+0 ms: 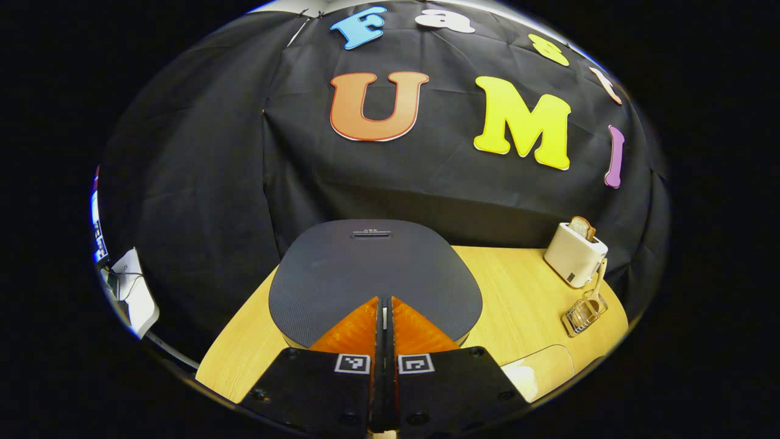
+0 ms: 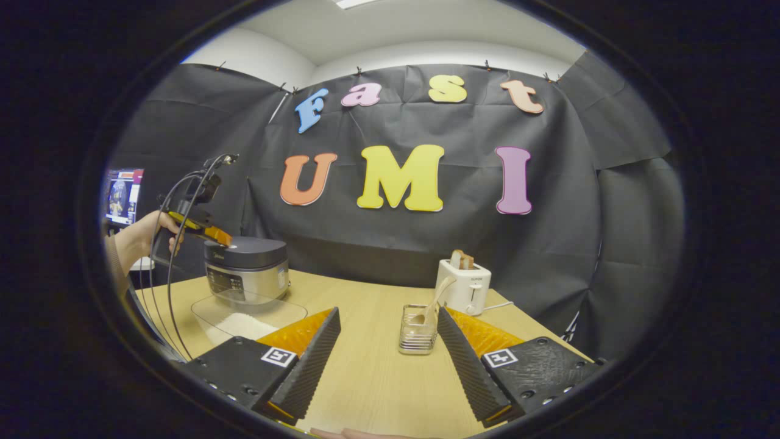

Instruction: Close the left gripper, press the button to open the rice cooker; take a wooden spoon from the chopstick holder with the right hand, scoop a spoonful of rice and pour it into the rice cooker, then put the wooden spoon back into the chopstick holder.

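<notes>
The left gripper [image 1: 384,311], fingers clenched together on nothing, hovers directly over the rice cooker [image 1: 372,268] lid, its button presumably just below. The right gripper [image 2: 390,341], fingers released wide, has the wooden spoon [image 2: 429,305] straight ahead between them, leaning in the chopstick holder [image 2: 417,332].

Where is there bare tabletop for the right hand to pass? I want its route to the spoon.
Bare table lies between the rice cooker and chopstick holder. It is crowded at the rice container before the cooker, and where the toaster stands behind the holder.

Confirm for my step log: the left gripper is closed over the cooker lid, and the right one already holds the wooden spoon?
Not quite. In the right gripper view the right gripper has its jaws open and empty; the wooden spoon stands in the chopstick holder. The left gripper is closed over the rice cooker lid.
</notes>
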A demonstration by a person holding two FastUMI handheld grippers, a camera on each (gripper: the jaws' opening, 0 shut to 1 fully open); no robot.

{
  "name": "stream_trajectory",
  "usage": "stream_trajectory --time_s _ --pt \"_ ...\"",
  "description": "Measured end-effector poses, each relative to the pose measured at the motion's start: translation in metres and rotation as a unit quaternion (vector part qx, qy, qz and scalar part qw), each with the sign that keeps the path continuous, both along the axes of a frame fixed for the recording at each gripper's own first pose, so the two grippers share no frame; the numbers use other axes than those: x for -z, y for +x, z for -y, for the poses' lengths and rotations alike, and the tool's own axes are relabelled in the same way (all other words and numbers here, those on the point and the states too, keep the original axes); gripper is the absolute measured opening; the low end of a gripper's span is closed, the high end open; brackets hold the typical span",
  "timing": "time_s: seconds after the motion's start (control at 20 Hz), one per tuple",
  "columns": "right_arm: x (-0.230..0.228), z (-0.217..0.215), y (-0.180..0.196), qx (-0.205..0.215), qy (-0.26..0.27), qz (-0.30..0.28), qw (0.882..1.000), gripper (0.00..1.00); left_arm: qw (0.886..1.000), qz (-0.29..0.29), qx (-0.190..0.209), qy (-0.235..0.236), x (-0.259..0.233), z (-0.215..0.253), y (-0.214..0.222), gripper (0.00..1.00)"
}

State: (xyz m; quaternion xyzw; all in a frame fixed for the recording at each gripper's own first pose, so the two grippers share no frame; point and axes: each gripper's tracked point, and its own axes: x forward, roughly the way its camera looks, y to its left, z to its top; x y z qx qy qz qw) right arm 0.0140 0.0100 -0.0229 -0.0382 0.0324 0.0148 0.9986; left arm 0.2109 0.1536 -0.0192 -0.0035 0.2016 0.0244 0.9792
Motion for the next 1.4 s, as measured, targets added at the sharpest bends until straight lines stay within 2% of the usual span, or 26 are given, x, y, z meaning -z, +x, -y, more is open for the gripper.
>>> stream_trajectory --time_s 0.1,0.2,0.3,0.35,0.4,0.45,0.5,0.6,0.65,0.75,0.9,1.05,1.25,1.3,1.4 --pt "-0.001 0.004 0.001 0.003 0.002 0.000 1.000 0.95 0.999 0.045 -0.011 0.016 -0.025 -0.001 -0.003 0.00" --pt "-0.003 0.011 0.000 0.007 0.006 0.001 1.000 0.96 0.996 0.082 -0.016 0.022 -0.053 0.006 -0.010 0.06" --pt "-0.005 0.017 0.000 0.010 0.017 0.000 1.000 0.96 0.996 0.090 -0.011 0.023 -0.068 0.020 -0.023 0.25" --pt "-0.007 0.020 0.000 0.010 0.024 0.000 1.000 0.95 0.996 0.085 -0.003 0.021 -0.071 0.029 -0.030 0.50" --pt "-0.008 0.021 0.000 0.010 0.027 0.001 1.000 0.95 0.996 0.084 0.000 0.023 -0.073 0.034 -0.036 0.45" --pt "-0.009 0.023 0.000 0.011 0.028 0.002 1.000 0.95 0.996 0.087 0.002 0.031 -0.077 0.037 -0.041 0.79" --pt "-0.011 0.026 -0.001 0.013 0.027 0.004 1.000 0.95 0.995 0.096 0.004 0.039 -0.081 0.040 -0.047 0.76" --pt "-0.014 0.033 0.001 0.021 0.023 0.010 0.999 0.96 0.992 0.117 0.003 0.051 -0.091 0.042 -0.062 0.78" --pt "-0.013 0.035 0.003 0.024 0.021 0.009 0.999 0.95 0.991 0.126 0.003 0.054 -0.094 0.043 -0.069 0.89" --pt "-0.009 0.042 0.007 0.028 0.012 0.006 1.000 0.96 0.987 0.150 -0.002 0.055 -0.102 0.043 -0.086 0.98" --pt "0.011 0.064 0.022 0.052 0.001 -0.022 0.998 0.96 0.980 0.183 -0.012 0.073 -0.110 0.037 -0.119 0.99" --pt "0.024 0.076 0.047 0.055 0.045 -0.057 0.996 0.95 0.975 0.210 -0.008 0.075 -0.106 0.042 -0.150 0.99" --pt "0.029 0.087 0.103 0.060 0.062 -0.089 0.992 0.95 0.975 0.216 -0.006 0.060 -0.080 0.048 -0.185 0.99" --pt "0.033 0.090 0.118 0.061 0.065 -0.098 0.991 0.95 0.975 0.214 -0.007 0.062 -0.070 0.048 -0.193 0.95" --pt "0.038 0.083 0.146 0.048 0.077 -0.117 0.989 0.96 0.975 0.211 -0.006 0.065 -0.053 0.053 -0.202 0.99"
